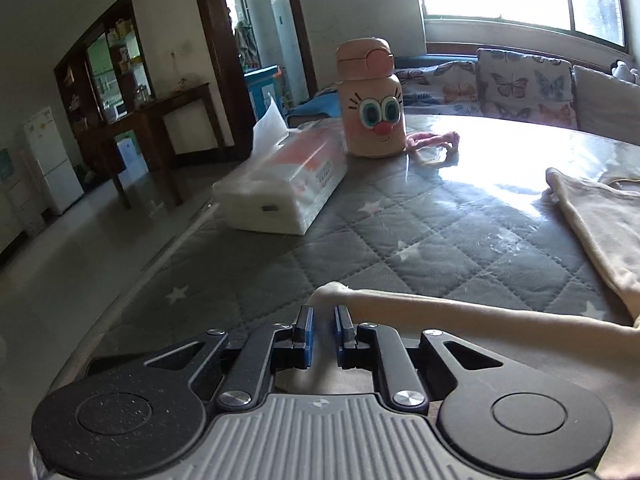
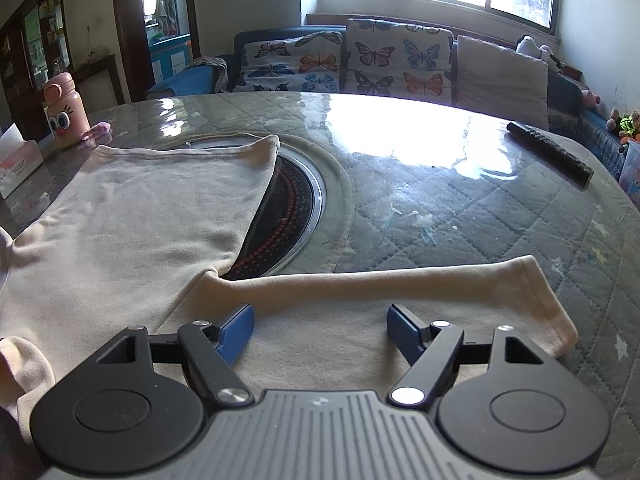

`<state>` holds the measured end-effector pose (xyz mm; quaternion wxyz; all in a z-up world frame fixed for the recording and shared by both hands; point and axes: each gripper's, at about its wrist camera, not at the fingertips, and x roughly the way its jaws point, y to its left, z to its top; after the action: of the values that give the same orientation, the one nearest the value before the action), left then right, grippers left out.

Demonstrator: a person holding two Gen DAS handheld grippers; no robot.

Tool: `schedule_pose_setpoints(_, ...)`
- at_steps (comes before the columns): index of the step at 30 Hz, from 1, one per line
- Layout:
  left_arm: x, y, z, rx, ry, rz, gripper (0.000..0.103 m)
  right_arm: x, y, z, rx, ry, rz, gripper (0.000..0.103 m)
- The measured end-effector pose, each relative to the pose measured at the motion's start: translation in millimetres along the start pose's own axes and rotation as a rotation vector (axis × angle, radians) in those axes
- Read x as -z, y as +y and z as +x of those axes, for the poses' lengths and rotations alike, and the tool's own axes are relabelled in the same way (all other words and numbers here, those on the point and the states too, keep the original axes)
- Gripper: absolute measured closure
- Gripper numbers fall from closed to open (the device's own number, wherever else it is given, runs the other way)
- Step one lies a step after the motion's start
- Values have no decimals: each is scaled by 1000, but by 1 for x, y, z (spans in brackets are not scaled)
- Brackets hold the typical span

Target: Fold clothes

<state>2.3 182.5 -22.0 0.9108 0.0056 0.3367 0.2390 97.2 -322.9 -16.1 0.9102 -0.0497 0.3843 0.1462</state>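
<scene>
Sunlight from a wide window glares off the clear cover of a quilted grey table (image 2: pixel 460 216) in a living room, with a butterfly-print sofa (image 2: pixel 344 62) behind it. Spread across the near side lies a cream long-sleeved shirt (image 2: pixel 132 216), its body reaching over the rim of a round black burner (image 2: pixel 292 216) set into the tabletop and one sleeve stretched out to the right. Poised just above that sleeve is the right gripper (image 2: pixel 320 330), its blue pads standing wide apart with nothing pinched between them. On the other side, the left gripper (image 1: pixel 323 330) has its jaws nearly together, a narrow gap showing between the blue pads; they are easing apart, and the end of the other sleeve (image 1: pixel 440 308) lies just ahead of the tips, ungripped. Beyond it stand a tissue pack (image 1: pixel 280 192) and a pink cartoon-faced bottle (image 1: pixel 370 100), and a dark bar-shaped object (image 2: pixel 548 152) rests near the far right edge
</scene>
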Motion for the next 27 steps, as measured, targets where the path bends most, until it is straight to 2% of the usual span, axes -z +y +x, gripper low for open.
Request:
schedule_pose_setpoints(2, -1, -2, -10, 24, -4, -9, 87, 2, 0, -8, -7, -12, -1, 27)
schedule_pose_setpoints(4, -3, -10, -24, 64, -27, -3, 75, 3, 1, -13, -13, -18, -4, 27)
schedule_pose_setpoints(5, -4, -15, -31, 89, -38, 2, 74, 4, 2, -16, -20, -21, -9, 27)
schedule_pose_setpoints(8, -4, -43, -54, 200, -67, 47, 71, 7, 10, -26, -49, -28, -33, 27)
schedule_pose_setpoints(10, -2, -63, -69, 274, -86, 92, 64, 10, 17, -31, -74, -35, -50, 27)
schedule_pose_setpoints(18, 8, -141, -103, 513, -111, 254, 57, 27, 61, -44, -162, -45, -209, 26)
schedule_pose_setpoints(24, 16, -182, -117, 602, -117, 351, 55, 49, 77, -48, -141, -28, -323, 26)
schedule_pose_setpoints(27, 17, -198, -124, 635, -129, 381, 54, 47, 74, -59, -155, -51, -302, 26)
